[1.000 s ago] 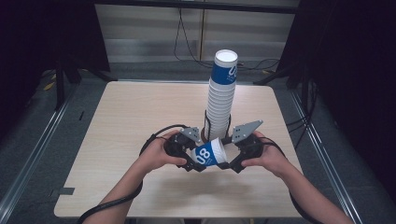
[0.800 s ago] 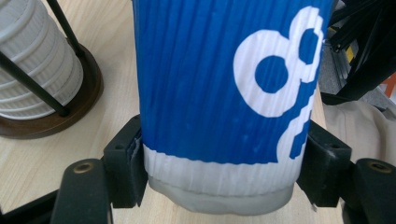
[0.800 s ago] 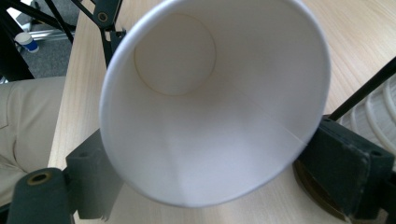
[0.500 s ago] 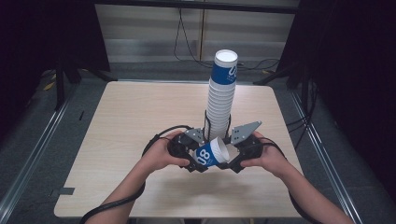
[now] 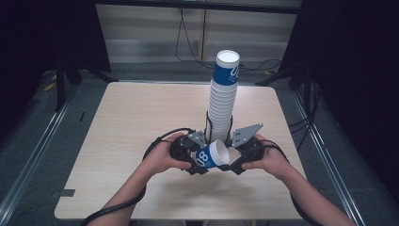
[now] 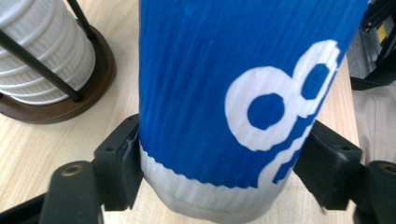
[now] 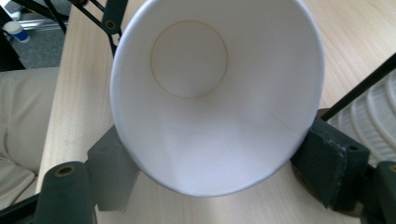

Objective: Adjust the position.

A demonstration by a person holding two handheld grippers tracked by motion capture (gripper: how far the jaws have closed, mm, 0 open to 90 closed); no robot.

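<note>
One cup [image 5: 214, 154] is held on its side at 6 o'clock from the stack [image 5: 224, 94], so a single cup is judged separated, with the tall stack left in its holder [image 6: 70, 100]. Its mouth is clamped by the right gripper [image 7: 217, 163]. The left gripper [image 6: 219, 158] jaws have just been opening and flank the cup's base; whether the pads press cannot be told. The holder's foot is hidden in the high view.

A pale wooden worktop [image 5: 141, 117] stands on grey floor [image 5: 42, 127]. Dark curtains [image 5: 357, 70] hang at three and nine o'clock. At twelve o'clock, cables [image 5: 188, 42] trail down a light wall panel [image 5: 150, 28].
</note>
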